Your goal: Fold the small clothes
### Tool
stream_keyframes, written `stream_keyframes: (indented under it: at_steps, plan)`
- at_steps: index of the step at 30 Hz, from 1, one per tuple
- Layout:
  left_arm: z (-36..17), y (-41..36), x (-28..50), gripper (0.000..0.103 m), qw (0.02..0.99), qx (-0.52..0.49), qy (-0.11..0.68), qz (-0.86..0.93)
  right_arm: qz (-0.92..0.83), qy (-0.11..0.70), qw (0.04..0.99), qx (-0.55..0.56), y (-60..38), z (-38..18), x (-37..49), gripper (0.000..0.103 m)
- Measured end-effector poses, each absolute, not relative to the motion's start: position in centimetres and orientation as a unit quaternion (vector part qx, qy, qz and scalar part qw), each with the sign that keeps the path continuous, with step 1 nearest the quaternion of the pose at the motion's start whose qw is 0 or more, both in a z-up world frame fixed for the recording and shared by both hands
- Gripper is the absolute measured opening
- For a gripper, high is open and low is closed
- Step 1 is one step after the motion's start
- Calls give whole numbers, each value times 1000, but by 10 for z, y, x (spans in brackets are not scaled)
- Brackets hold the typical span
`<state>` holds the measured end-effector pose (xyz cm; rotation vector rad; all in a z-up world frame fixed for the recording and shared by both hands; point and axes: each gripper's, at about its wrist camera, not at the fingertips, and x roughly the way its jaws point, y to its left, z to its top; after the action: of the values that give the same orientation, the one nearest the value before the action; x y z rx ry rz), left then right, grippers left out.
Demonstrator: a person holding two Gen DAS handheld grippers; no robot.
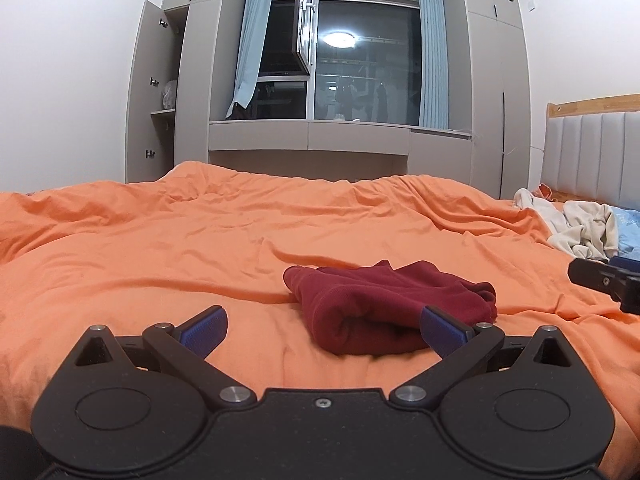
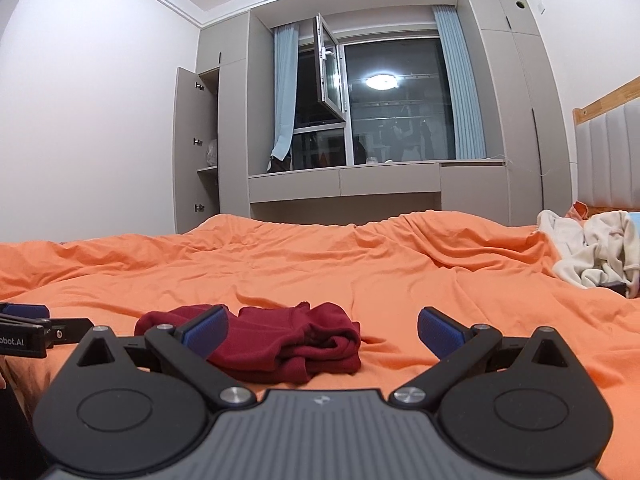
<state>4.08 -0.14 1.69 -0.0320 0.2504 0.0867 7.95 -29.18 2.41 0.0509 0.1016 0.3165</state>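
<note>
A small dark red garment [image 1: 380, 304] lies folded in a compact bundle on the orange bed cover [image 1: 160, 248]. My left gripper [image 1: 324, 330] is open and empty, low over the cover, with the bundle just ahead between its blue pads and toward the right one. In the right wrist view the same red garment [image 2: 288, 344] lies left of centre. My right gripper [image 2: 323, 330] is open and empty, to the right of the bundle. The right gripper's body shows at the right edge of the left wrist view [image 1: 608, 280], and the left gripper's at the left edge of the right wrist view [image 2: 28, 328].
A heap of cream and light blue clothes [image 1: 584, 232] lies at the right by the padded headboard [image 1: 592, 152]; it also shows in the right wrist view [image 2: 592, 252]. Grey wardrobes [image 1: 172, 88] and a dark window [image 1: 360, 68] stand behind the bed.
</note>
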Motion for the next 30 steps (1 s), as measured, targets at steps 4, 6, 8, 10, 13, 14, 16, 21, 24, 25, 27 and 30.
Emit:
stream_keyframes:
  at_steps: [4, 6, 8, 10, 13, 14, 16, 21, 24, 25, 27, 30]
  plan:
    - [13, -3, 31, 102, 990, -18, 130, 43, 150, 58, 987, 25, -295, 18, 66, 103]
    - [9, -5, 28, 102, 990, -18, 137, 40, 149, 63, 987, 27, -297, 15, 60, 103]
    - [5, -6, 23, 102, 989, -18, 142, 39, 146, 65, 987, 28, -299, 13, 56, 103]
    - [4, -7, 21, 102, 989, -19, 144, 39, 145, 65, 987, 25, -299, 12, 52, 103]
    - [3, -7, 18, 102, 989, -21, 143, 38, 145, 63, 987, 20, -299, 11, 48, 103]
    - [2, -7, 18, 102, 989, -21, 144, 38, 146, 63, 987, 19, -299, 11, 48, 103]
    - [2, -8, 17, 102, 989, -20, 144, 37, 147, 63, 987, 18, -298, 11, 49, 103]
    - [2, -10, 16, 102, 989, -17, 142, 36, 146, 63, 987, 18, -298, 11, 49, 103]
    - [2, -10, 15, 102, 989, -17, 142, 37, 146, 64, 987, 18, -299, 11, 49, 103]
    - [2, -10, 15, 102, 989, -17, 142, 36, 146, 64, 987, 18, -299, 11, 49, 103]
    - [2, -10, 15, 102, 989, -17, 142, 36, 146, 64, 987, 18, -299, 11, 49, 103]
    - [2, -10, 16, 102, 989, -15, 143, 35, 146, 64, 987, 18, -299, 11, 49, 103]
